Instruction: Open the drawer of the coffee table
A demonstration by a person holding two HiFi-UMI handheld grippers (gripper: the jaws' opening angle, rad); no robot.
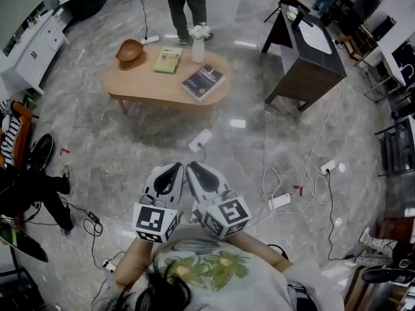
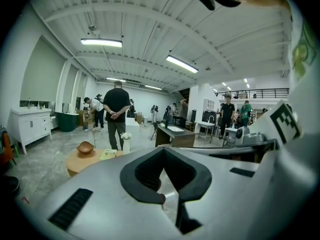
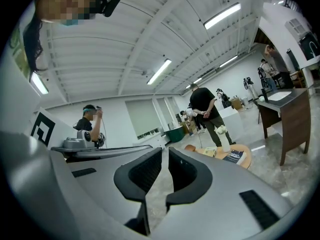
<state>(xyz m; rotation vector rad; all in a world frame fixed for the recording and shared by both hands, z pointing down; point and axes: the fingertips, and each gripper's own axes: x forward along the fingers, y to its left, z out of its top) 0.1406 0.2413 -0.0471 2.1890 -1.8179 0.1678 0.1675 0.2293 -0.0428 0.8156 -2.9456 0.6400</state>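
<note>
The oval wooden coffee table (image 1: 146, 83) stands far ahead on the marble floor. On it are a brown bowl (image 1: 129, 50), a green book (image 1: 168, 59), a white vase (image 1: 198, 46) and a dark blue book (image 1: 203, 81). No drawer front shows from here. My left gripper (image 1: 174, 169) and right gripper (image 1: 195, 169) are held side by side close to my chest, well short of the table, both shut and empty. The left gripper view shows its shut jaws (image 2: 163, 149) with the table (image 2: 80, 162) beyond. In the right gripper view, the shut jaws (image 3: 165, 152) point towards the table (image 3: 245, 159).
A person (image 1: 188, 5) stands just behind the table. A dark wooden washstand (image 1: 311, 60) stands at the right. White cabinets (image 1: 35, 47) line the left wall. Power strips (image 1: 200, 140) and cables (image 1: 305, 186) lie on the floor between me and the table.
</note>
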